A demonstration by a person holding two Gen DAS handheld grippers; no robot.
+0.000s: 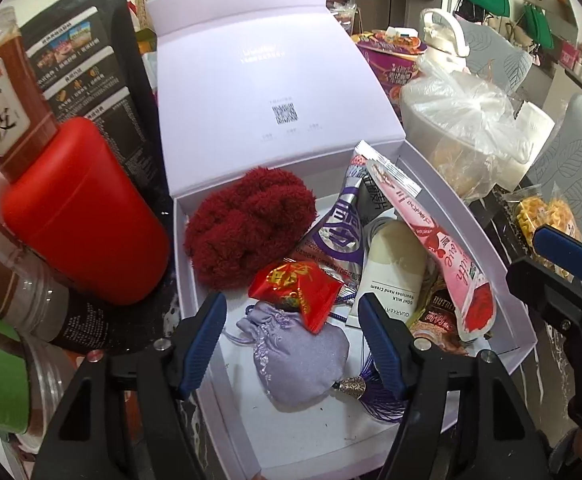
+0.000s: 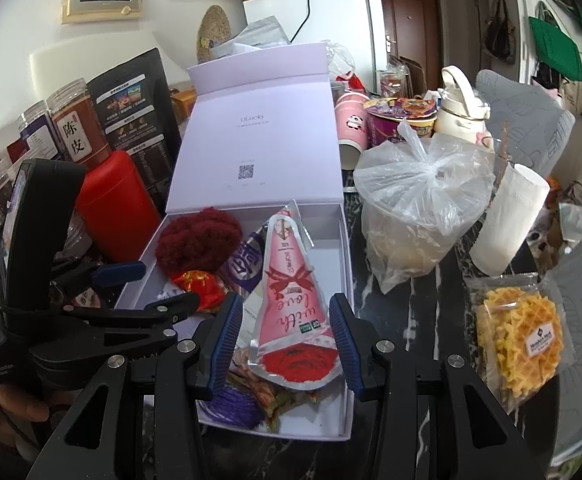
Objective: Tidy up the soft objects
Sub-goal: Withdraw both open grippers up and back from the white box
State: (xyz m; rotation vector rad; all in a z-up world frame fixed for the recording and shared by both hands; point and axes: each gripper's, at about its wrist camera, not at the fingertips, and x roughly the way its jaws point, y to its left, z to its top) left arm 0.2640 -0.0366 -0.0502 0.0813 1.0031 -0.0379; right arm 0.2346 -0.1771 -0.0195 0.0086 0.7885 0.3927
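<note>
A pale lilac box (image 1: 195, 280) stands open with its lid upright. Inside lie a dark red fluffy bundle (image 1: 247, 228), a red foil packet (image 1: 295, 288), a lilac drawstring pouch (image 1: 303, 360) with a purple tassel, a hand cream tube (image 1: 395, 264) and a pink stand-up pouch (image 1: 451, 256) leaning on the right. My left gripper (image 1: 293, 344) hangs open over the lilac pouch, its pads apart from the cloth. My right gripper (image 2: 285, 344) is open above the box's near right corner. The pink pouch (image 2: 291, 312) shows between its fingers, but they are not touching it.
Left of the box stand a red canister (image 1: 87, 216), labelled jars (image 1: 7, 92) and a black bag (image 1: 87, 60). Right of it sit a knotted clear plastic bag (image 2: 423, 200), a paper roll (image 2: 507, 220) and a waffle pack (image 2: 519, 344) on the dark marble table (image 2: 423, 320).
</note>
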